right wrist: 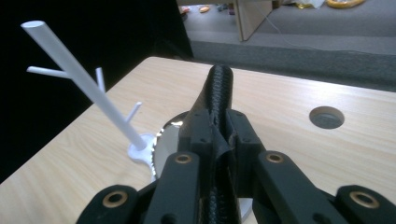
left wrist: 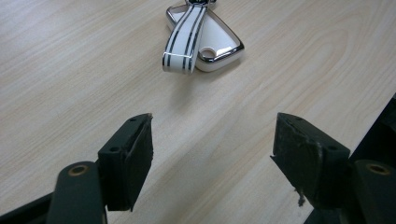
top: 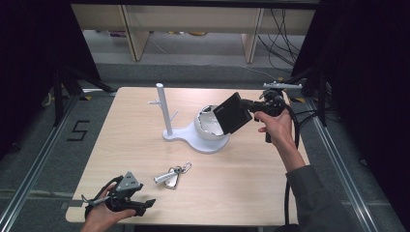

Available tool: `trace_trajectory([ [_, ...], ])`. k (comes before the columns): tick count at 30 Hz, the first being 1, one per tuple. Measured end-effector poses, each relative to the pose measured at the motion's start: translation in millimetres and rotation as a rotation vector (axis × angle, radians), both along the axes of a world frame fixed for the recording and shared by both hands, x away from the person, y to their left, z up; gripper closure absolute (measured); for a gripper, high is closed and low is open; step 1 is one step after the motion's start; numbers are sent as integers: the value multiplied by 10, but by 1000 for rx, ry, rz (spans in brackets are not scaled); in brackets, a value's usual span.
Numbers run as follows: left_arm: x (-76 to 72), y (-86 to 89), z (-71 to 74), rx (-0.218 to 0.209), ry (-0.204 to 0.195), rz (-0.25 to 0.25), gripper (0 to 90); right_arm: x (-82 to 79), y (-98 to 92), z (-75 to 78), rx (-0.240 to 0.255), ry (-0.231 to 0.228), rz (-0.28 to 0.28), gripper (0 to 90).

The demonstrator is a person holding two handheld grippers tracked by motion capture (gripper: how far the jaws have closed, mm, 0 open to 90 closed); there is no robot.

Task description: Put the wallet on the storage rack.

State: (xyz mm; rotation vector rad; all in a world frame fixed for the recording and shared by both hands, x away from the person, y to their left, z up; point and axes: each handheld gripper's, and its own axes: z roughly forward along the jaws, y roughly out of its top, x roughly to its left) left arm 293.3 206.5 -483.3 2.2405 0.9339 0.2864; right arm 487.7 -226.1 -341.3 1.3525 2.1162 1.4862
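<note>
The right gripper is clamped tight on a black wallet, its jaws pinching one edge. In the right gripper view the wallet shows edge-on as a thin textured black strip rising between the closed jaws. In the high view the wallet hangs tilted in the air, its lower corner over the bowl of a white stand. Whether that corner touches the bowl's rim cannot be told.

The bowl is a shallow white dish with a shiny lining. It sits at one end of the stand's flat base, and from the other end rises a thin white post with short pegs sticking out of its sides. The wallet covers part of the bowl; the part that shows holds nothing. The pegs are bare.

A key fob lies flat on the wooden table, well apart from the stand and on the near side of it. In the left gripper view the key fob is white with a chrome rim, and a white strap with dark stripes lies across it.

The left gripper is low at the table's near left corner, pointing toward the key fob. Its jaws stand wide apart with only bare table between them, short of the key fob and not touching it
</note>
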Motion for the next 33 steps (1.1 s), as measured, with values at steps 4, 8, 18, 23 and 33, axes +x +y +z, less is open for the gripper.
trace_trajectory([
  [4,5,7,5,3,-4,9,285,65,21,-3,-14,11,-21,831],
  [8,4,13,11,7,-4,7,285,130,71,-28,-29,19,-34,831],
  [18,7,10,-20,4,8,12,282,273,124,-143,-23,37,-41,831],
  [23,2,3,-20,5,9,13,281,330,116,-188,-7,62,-69,831],
  [33,2,6,-17,4,10,11,280,414,198,-172,18,74,-69,832],
])
